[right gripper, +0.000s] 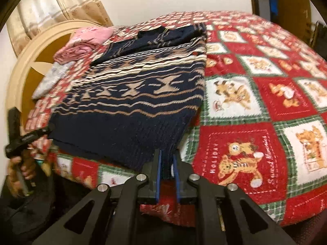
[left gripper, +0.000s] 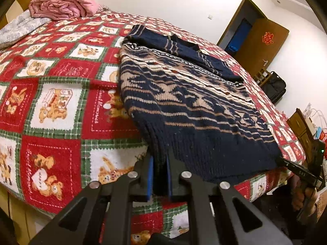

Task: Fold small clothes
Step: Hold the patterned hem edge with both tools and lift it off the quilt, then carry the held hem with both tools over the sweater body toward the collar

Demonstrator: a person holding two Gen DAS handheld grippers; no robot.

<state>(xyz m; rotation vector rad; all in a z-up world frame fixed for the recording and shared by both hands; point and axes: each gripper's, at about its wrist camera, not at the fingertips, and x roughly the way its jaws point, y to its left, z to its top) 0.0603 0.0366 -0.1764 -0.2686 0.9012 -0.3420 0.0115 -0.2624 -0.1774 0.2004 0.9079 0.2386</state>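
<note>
Knit sweater (navy with tan bands) is lying flat on the quilt, sleeves folded across the upper part, hem hanging at the near bed edge. Left to right in the left wrist view: pink blanket is sitting bundled at the far corner by the headboard, sweater is taking up the middle, brown door is standing open on the far wall.

Left gripper is pinching the sweater's near hem corner, blue pads pressed together on the knit. Right gripper is pinching the opposite hem corner, dark knit caught between its pads (frame is a bit blurred, but fabric is clearly in the gap). Each gripper is showing up at the edge of the other's view, with a hand wrapping its handle.

In the right wrist view, beige curtain is hanging behind the headboard, far left.
</note>
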